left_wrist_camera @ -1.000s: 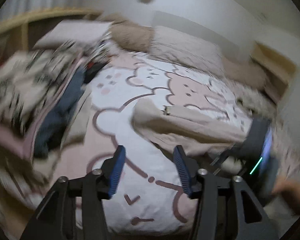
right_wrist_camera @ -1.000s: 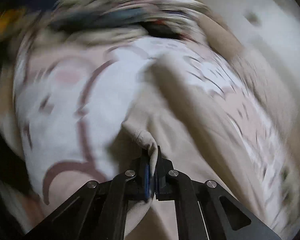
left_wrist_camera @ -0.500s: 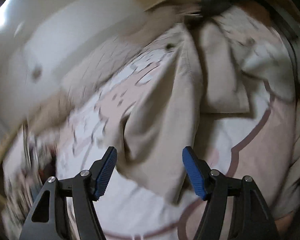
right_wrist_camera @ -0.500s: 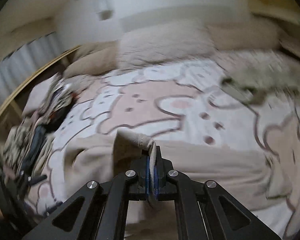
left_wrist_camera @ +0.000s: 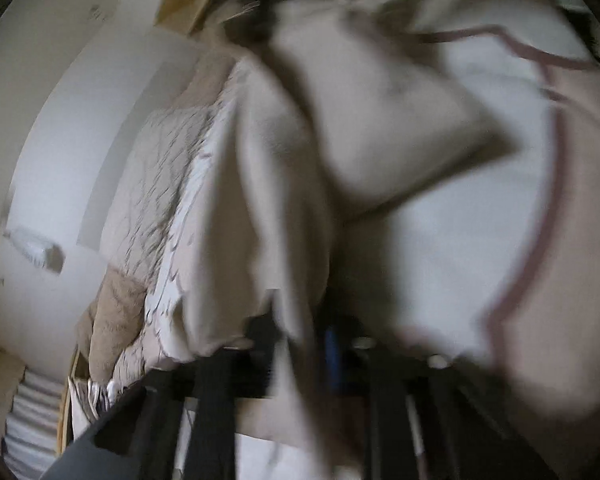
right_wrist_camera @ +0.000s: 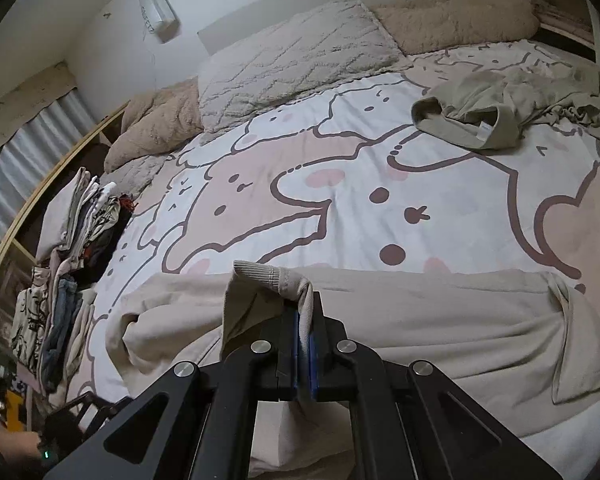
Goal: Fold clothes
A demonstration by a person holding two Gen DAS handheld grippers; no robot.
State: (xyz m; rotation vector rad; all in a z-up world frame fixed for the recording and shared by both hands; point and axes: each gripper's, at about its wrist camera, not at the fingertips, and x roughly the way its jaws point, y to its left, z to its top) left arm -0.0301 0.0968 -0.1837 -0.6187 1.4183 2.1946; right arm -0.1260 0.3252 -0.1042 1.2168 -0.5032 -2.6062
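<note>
A beige garment [right_wrist_camera: 400, 320] lies spread across the near part of the bed. My right gripper [right_wrist_camera: 304, 332] is shut on its ribbed cuff [right_wrist_camera: 272, 276] and holds that end lifted. In the blurred left wrist view the same beige garment [left_wrist_camera: 268, 208] fills the frame and a fold of it runs down between the fingers of my left gripper [left_wrist_camera: 304, 344]. The jaws stand close together there with cloth between them.
The bed cover [right_wrist_camera: 300, 184] has a pink and white bear print. An olive garment [right_wrist_camera: 500, 112] lies crumpled at the far right. A stack of folded clothes [right_wrist_camera: 64, 272] sits at the left edge. Pillows [right_wrist_camera: 296, 60] line the wall.
My left gripper was open above the garment and is now closed around a fold of it. My right gripper kept hold of the cuff and the view steadied.
</note>
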